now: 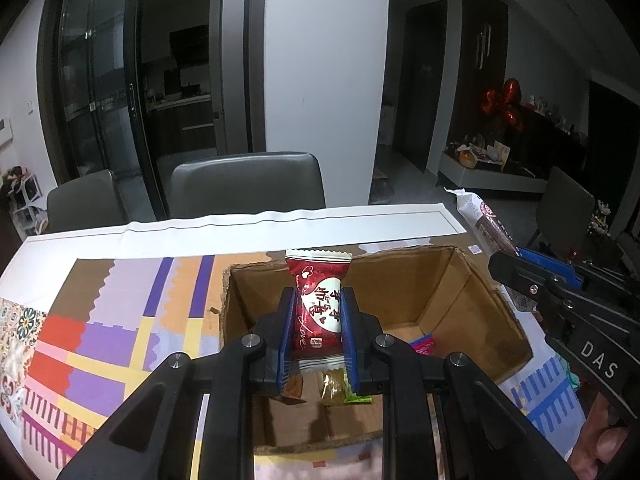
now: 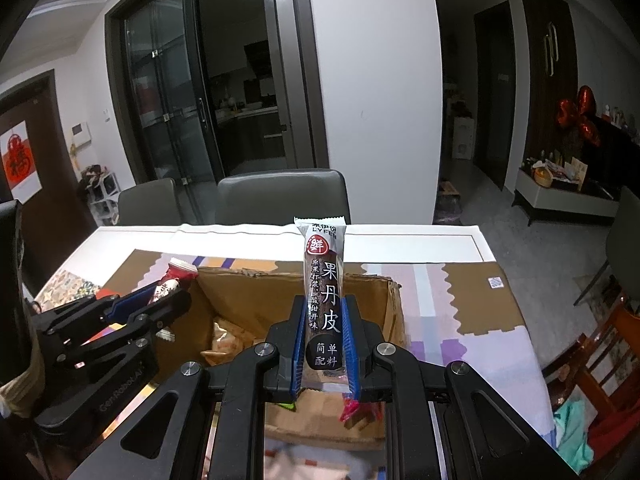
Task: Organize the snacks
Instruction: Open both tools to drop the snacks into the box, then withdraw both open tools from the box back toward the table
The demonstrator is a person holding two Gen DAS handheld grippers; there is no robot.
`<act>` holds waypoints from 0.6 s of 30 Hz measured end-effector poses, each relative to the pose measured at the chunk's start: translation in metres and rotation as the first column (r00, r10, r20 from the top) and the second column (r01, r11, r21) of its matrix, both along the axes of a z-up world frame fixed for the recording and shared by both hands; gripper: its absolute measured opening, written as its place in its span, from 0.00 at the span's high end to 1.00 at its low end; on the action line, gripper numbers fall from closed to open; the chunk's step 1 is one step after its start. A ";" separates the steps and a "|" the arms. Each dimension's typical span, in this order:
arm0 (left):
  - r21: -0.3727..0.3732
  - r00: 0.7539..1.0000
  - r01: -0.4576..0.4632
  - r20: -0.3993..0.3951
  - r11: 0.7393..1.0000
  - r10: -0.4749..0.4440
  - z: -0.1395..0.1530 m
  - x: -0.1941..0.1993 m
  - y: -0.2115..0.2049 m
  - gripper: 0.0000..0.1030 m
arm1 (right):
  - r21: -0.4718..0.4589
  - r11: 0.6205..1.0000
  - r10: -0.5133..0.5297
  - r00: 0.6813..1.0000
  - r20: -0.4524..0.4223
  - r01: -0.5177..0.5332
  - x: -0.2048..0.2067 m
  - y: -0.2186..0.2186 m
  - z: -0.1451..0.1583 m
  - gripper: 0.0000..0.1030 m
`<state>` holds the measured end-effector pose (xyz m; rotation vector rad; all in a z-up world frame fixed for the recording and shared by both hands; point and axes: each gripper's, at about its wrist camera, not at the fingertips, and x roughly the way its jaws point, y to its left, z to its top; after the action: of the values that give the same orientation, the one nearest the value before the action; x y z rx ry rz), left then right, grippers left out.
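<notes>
My left gripper (image 1: 319, 312) is shut on a red candy packet (image 1: 318, 304) with a white heart, held upright over an open cardboard box (image 1: 472, 280). My right gripper (image 2: 324, 320) is shut on a long dark fruit-leather stick packet (image 2: 323, 292), held upright over the same box (image 2: 376, 292). Small wrapped snacks lie on the box floor: a green one (image 1: 356, 398), a pink one (image 1: 422, 345) and pale packets (image 2: 226, 340). The right gripper shows at the right of the left wrist view (image 1: 516, 262), the left one at the left of the right wrist view (image 2: 160, 298).
The box stands on a table with a patchwork-patterned cloth (image 1: 104, 312). Grey chairs (image 1: 248, 184) stand at the table's far edge. A wooden chair (image 2: 600, 364) is at the right side. Glass doors and a white pillar lie beyond.
</notes>
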<state>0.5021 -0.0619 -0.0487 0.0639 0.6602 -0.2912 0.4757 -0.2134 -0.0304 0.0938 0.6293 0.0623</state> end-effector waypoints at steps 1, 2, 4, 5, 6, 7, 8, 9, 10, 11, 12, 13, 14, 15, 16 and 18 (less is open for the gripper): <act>-0.001 1.000 -0.001 -0.003 1.000 0.001 -0.002 0.002 0.001 0.78 | 0.001 1.000 0.001 1.000 -0.001 -0.001 0.002 0.000 0.000 0.82; -0.003 1.000 -0.005 -0.006 1.000 0.005 -0.003 0.003 0.001 0.78 | -0.001 1.000 0.001 1.000 -0.004 -0.001 0.005 0.000 -0.001 0.82; -0.003 1.000 -0.010 -0.008 1.000 0.010 -0.005 0.003 0.002 0.78 | -0.004 1.000 0.003 1.000 -0.007 -0.003 0.009 0.000 -0.003 0.82; 0.001 1.000 -0.015 -0.005 1.000 0.015 -0.006 0.004 0.002 0.78 | -0.005 1.000 0.005 1.000 -0.010 -0.005 0.010 0.000 -0.004 0.82; 0.002 1.000 -0.018 -0.002 1.000 0.018 -0.006 0.004 0.002 0.78 | -0.008 1.000 0.007 1.000 -0.013 -0.008 0.011 0.001 -0.006 0.82; 0.001 1.000 -0.018 -0.002 1.000 0.018 -0.006 0.004 0.002 0.76 | -0.011 1.000 0.010 1.000 -0.016 -0.010 0.013 0.001 -0.008 0.82; -0.002 1.000 -0.018 -0.003 1.000 0.018 -0.005 0.004 0.002 0.70 | -0.017 1.000 0.011 1.000 -0.021 -0.012 0.015 0.002 -0.010 0.82; -0.004 1.000 -0.020 -0.002 1.000 0.020 -0.005 0.005 0.002 0.66 | -0.019 1.000 0.009 1.000 -0.024 -0.009 0.016 0.001 -0.011 0.81; -0.006 1.000 -0.022 0.001 1.000 0.022 -0.004 0.004 0.003 0.57 | -0.020 1.000 0.007 1.000 -0.028 -0.008 0.016 0.000 -0.013 0.80; -0.007 1.000 -0.024 0.006 1.000 0.024 -0.003 0.003 0.003 0.55 | -0.017 1.000 0.006 0.999 -0.031 -0.007 0.017 0.000 -0.014 0.71; -0.007 1.000 -0.024 0.008 1.000 0.024 -0.003 0.002 0.003 0.54 | -0.017 1.000 -0.001 1.000 -0.031 0.000 0.018 -0.001 -0.014 0.65; -0.007 1.000 -0.027 0.009 1.000 0.027 -0.002 0.001 0.003 0.49 | -0.018 1.000 -0.008 1.000 -0.028 0.007 0.017 -0.001 -0.013 0.54; -0.007 0.999 -0.032 0.014 0.999 0.032 -0.001 0.000 0.003 0.43 | -0.017 1.000 -0.015 1.000 -0.018 0.015 0.016 -0.002 -0.012 0.47; -0.006 0.999 -0.037 0.018 0.999 0.037 0.001 -0.001 0.003 0.42 | -0.018 1.000 -0.020 1.000 -0.013 0.020 0.014 -0.004 -0.011 0.44; -0.004 0.999 -0.041 0.023 0.999 0.041 0.002 -0.003 0.004 0.41 | -0.022 0.999 -0.028 1.000 -0.009 0.027 0.013 -0.005 -0.010 0.38; 0.002 0.998 -0.050 0.033 0.999 0.050 0.005 -0.007 0.004 0.41 | -0.026 0.999 -0.034 0.999 -0.004 0.034 0.011 -0.006 -0.007 0.37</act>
<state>0.4953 -0.0575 -0.0436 0.0546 0.6282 -0.2404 0.4865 -0.2190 -0.0378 0.0801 0.6330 0.0209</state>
